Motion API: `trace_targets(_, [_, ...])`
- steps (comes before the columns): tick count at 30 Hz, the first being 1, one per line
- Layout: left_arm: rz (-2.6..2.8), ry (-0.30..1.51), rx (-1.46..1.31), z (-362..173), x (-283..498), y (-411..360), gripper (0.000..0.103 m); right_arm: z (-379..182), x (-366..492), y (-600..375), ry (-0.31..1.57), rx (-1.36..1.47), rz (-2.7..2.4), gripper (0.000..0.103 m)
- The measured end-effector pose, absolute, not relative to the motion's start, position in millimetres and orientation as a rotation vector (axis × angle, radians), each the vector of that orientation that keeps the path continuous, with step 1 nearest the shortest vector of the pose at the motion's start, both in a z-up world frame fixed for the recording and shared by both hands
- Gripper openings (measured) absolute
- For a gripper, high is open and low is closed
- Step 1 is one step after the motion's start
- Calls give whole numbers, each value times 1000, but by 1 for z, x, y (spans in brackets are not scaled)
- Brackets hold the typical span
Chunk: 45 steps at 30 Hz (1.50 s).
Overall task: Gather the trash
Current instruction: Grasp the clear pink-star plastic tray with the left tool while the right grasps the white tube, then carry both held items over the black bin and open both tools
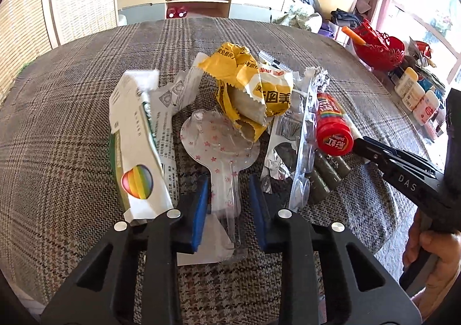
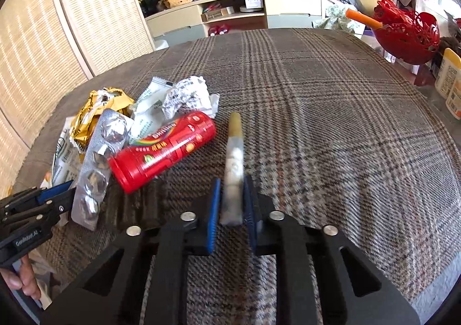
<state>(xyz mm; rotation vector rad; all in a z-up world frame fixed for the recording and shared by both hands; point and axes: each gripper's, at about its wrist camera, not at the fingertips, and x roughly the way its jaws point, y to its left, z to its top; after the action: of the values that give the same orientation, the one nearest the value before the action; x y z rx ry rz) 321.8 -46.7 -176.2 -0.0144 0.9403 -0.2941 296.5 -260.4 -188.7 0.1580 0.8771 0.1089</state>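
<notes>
Trash pile sits on the plaid bench (image 2: 317, 94): yellow wrapper (image 1: 247, 88), red tube (image 2: 164, 149), blister pack (image 2: 98, 158), white carton (image 1: 138, 146). Left tool (image 1: 229, 198) is open, straddling a clear plastic shell (image 1: 219, 140). Right tool (image 2: 232, 201) is clamped on a pale stick (image 2: 234, 163), too blurry to identify.

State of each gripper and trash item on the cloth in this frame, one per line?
Left gripper: jaws open, astride the clear blister pack's stem.
Right gripper: shut on a whitish tube.
Tube: clamped, pointing away from the camera.
Red bottle: lying on its side, capped.
Blister pack: empty, flat.
Yellow wrapper: crumpled, torn open.
Foil pill strip: cells punched out.
White carton: flattened.
</notes>
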Motion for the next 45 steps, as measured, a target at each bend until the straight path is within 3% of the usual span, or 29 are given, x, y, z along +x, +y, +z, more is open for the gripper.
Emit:
trace_targets(7, [-278,939,22,-180,322,-55,24,-188,295,-255,890,110,79,15])
trace_targets(8, [-271,934,35,-180,320,-56,18,-187,294,-252,893,100,76,15])
trace_targets(11, [-277,932,-14,-176,318,-49,17,-187,288,-253,901,120,88,14])
trace_targets(31, [-266,719,6,-62,198,-31,16,-92,183,-246,758,141,153,14])
trace_targets(39, [-246,743,-1,-75,131,-21,17,-101,120,-235,794,131,191,14])
trace_targets(45, [-252,802,3,-113,92,-20,17,-132,87,-226,855,115,205,14])
